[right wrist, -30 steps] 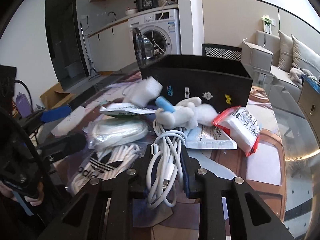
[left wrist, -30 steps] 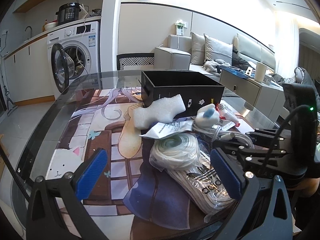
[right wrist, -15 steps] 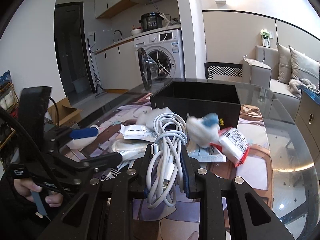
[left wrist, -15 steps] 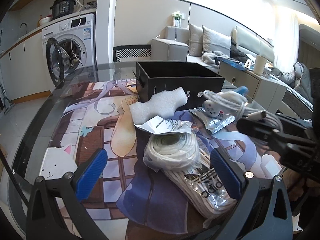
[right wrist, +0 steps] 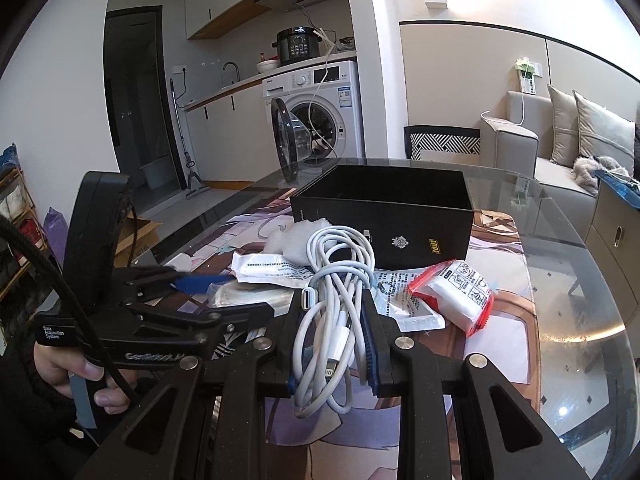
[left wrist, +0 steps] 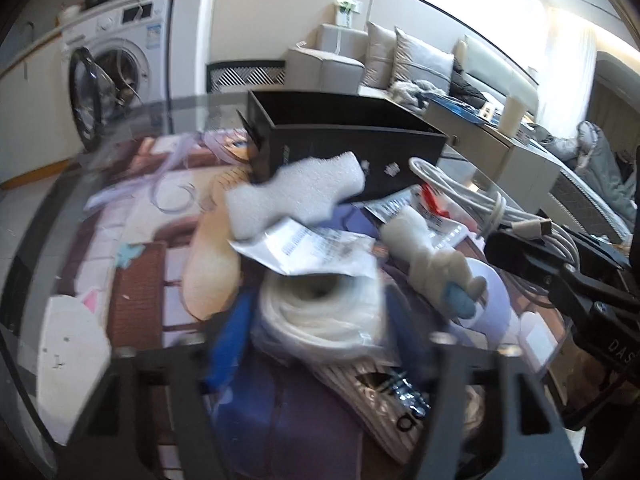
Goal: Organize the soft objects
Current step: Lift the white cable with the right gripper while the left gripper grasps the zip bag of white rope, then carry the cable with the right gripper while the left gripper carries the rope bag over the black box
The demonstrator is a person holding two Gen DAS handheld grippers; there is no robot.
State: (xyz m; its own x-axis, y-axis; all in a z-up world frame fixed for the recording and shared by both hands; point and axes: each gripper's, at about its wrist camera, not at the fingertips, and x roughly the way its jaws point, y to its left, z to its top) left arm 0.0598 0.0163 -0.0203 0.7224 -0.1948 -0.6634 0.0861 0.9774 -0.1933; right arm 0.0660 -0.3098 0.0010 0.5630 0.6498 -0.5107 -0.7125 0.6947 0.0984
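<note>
My right gripper (right wrist: 332, 312) is shut on a bundle of white cable (right wrist: 336, 280) and holds it raised in front of the open black box (right wrist: 384, 216); it also shows in the left wrist view (left wrist: 516, 256). My left gripper (left wrist: 320, 328) is blurred, its jaws closing around a bagged white cord coil (left wrist: 320, 312); whether it grips is unclear. A small white plush with a blue end (left wrist: 436, 268) lies beside the coil. A white foam piece (left wrist: 296, 196) lies by the box.
A red-edged packet of white tissue (right wrist: 456, 292) and a printed paper packet (left wrist: 312, 248) lie on the round glass table (right wrist: 580, 320). A striped fabric item in a bag (left wrist: 384, 404) lies near me. A washing machine (right wrist: 316, 120) and a sofa (right wrist: 540, 140) stand behind.
My right gripper lifted the cable bundle higher; the white plush dropped from it onto the table by the coil. My left gripper moved forward and its jaws narrowed around the bagged coil.
</note>
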